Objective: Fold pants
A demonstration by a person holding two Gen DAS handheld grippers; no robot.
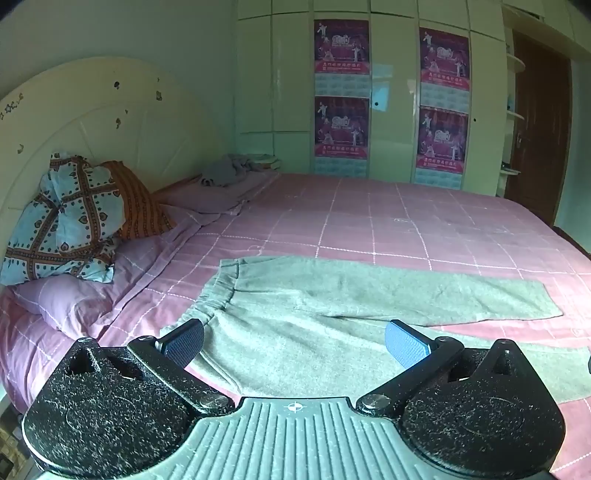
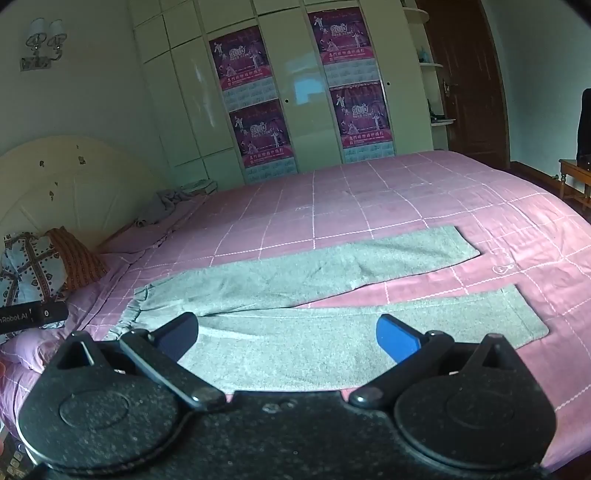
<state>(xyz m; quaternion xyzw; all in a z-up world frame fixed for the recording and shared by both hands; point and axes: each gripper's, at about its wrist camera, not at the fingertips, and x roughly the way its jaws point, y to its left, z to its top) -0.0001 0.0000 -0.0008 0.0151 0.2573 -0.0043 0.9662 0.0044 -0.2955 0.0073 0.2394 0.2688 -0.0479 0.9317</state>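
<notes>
Left wrist view shows the left gripper (image 1: 293, 343) spread wide and holding nothing, poised above the waist end of the grey pants (image 1: 314, 317); right wrist view shows the right gripper (image 2: 288, 334) likewise wide apart and empty, over the near leg. Those pants lie flat on the pink checked bedspread (image 2: 369, 192), waistband (image 2: 133, 314) toward the pillows (image 1: 70, 221), both legs (image 2: 332, 266) stretched out and splayed apart. By my judgement no fold has been made, so every fold is left to do. At the left edge of the right view a black bar (image 2: 33, 315) reads "nRobot.AI", cut off. Farther back, wardrobe posters (image 2: 347, 29) carry "2010"; their smaller print is unreadable.
</notes>
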